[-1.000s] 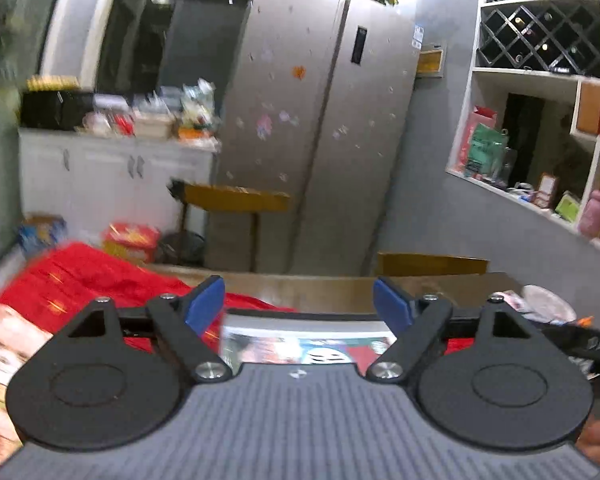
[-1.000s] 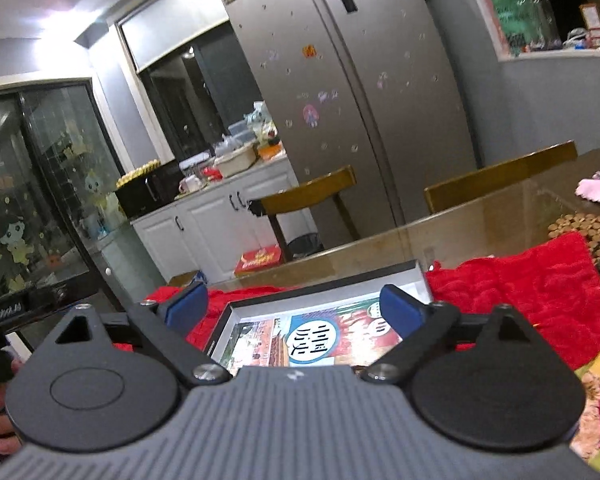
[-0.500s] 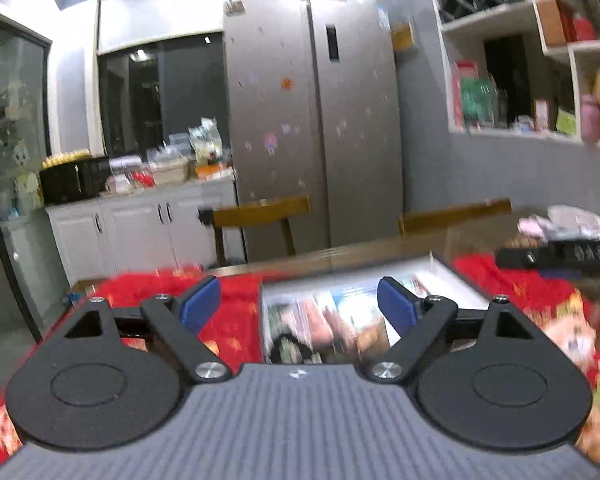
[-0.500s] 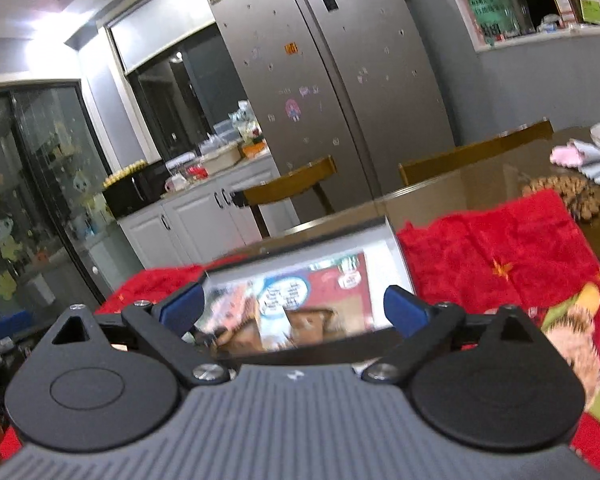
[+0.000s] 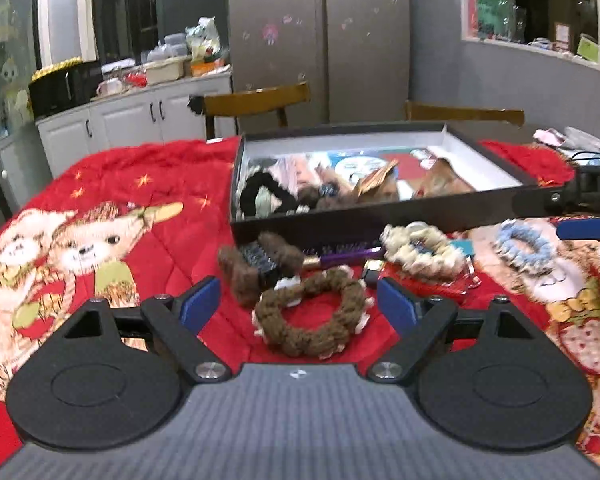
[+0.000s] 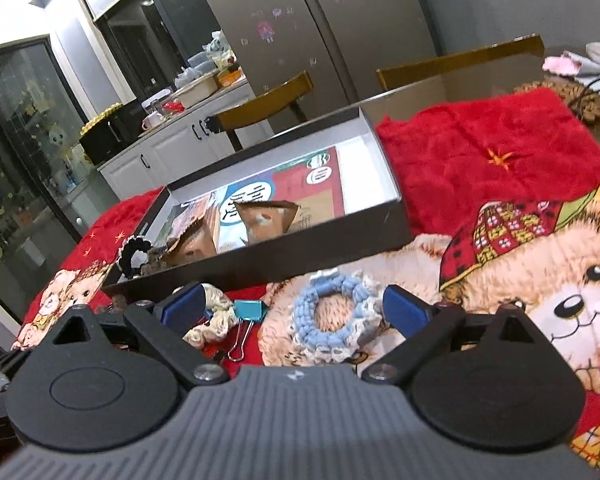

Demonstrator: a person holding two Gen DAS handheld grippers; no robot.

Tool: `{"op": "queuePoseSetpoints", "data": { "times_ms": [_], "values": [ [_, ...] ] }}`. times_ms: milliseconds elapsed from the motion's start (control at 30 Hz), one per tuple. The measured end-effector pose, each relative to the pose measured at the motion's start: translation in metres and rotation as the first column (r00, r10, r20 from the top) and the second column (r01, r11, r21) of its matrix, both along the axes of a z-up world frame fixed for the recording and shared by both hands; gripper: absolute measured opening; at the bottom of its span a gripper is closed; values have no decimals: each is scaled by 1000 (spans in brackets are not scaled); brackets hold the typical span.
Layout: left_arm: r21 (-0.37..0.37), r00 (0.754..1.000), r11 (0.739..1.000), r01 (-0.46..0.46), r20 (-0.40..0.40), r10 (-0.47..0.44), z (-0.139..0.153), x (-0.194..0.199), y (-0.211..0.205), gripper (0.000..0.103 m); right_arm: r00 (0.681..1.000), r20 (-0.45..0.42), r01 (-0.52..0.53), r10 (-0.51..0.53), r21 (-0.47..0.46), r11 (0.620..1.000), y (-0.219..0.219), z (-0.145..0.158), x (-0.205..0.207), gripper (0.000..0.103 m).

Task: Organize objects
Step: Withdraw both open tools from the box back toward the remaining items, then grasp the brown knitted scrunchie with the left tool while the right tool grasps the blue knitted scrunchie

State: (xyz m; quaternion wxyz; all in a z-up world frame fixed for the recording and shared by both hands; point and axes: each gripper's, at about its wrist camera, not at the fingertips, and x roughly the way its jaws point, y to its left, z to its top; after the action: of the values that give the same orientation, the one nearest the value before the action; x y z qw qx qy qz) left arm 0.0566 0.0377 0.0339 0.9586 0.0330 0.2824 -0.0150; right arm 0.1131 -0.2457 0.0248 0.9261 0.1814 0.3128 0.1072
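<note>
Fingers on both grippers, left [image 5: 298, 306] and right [image 6: 292, 310], spread wide, empty: brown scrunchie [image 5: 312, 314] and blue scrunchie [image 6: 332, 318] lie just before the box [image 5: 380, 222], so grabbing looks next, then closing

Left gripper [image 5: 298, 302] held low and level, jaws spread wide, gripping nothing. Right gripper [image 6: 292, 306] tilted slightly, jaws likewise spread wide, nothing between its fingers.

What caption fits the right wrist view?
Open right tongs frame a blue scrunchie on the red blanket, before the black box.
</note>
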Motion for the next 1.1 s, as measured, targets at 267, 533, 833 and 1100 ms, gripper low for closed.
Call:
{"op": "queuePoseSetpoints", "data": {
  "times_ms": [267,533,833,1100],
  "values": [
    [-78,999,997,1,-45,-5,-11,14,3,88,999,-46,-13,11,-40,999,6,-11,10,92],
    [-69,994,997,-36,-101,29,-21,27,4,87,1000,-30,-3,0,-110,994,11,-16,13,81],
    [-62,997,997,-40,-69,36,-23,23,2,76,997,13,77,-76,-204,976,20,-20,9,65],
    [-38,998,999,-17,-56,15,-23,20,-2,43,996,20,90,-88,-203,975,18,-20,9,41]
  ]
}}
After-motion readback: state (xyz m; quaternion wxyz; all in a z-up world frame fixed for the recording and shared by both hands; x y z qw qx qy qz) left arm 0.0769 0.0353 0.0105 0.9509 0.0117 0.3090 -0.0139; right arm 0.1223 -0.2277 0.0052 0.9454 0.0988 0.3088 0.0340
